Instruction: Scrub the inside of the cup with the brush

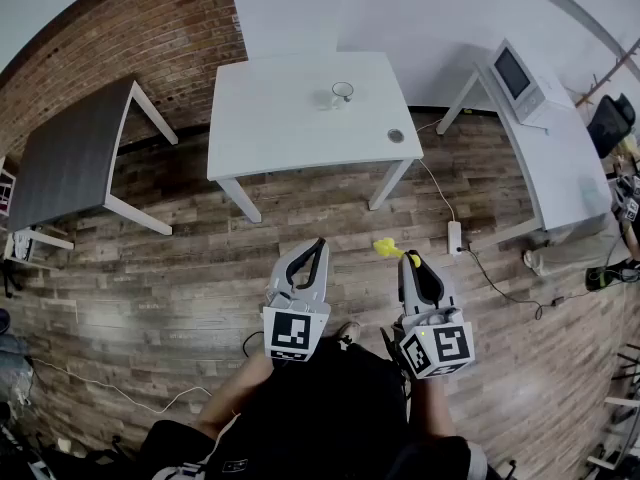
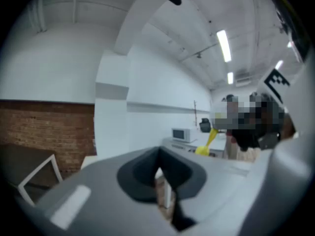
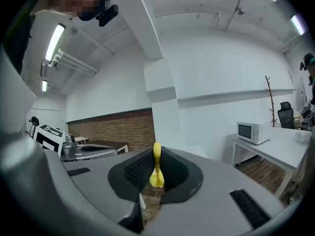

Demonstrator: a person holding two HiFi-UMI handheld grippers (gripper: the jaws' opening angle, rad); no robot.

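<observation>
**Cup on the far desk, brush in the right gripper**

The glass cup (image 1: 342, 92) stands on the white desk (image 1: 270, 118), near its back edge and well apart from both grippers. The right gripper (image 1: 410, 259) is clamped on the yellow brush (image 1: 386, 248), whose head sticks out ahead. The left gripper (image 1: 319, 244) is closed on nothing. Wooden floor (image 1: 200, 258) lies between. A power strip (image 1: 454, 236) lies near the desk's right leg, and a microwave (image 1: 520, 76) sits on the side desk (image 1: 570, 168).

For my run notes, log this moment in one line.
left tool: shut, empty | right tool: shut on brush | cup: on table, apart from both tools
</observation>
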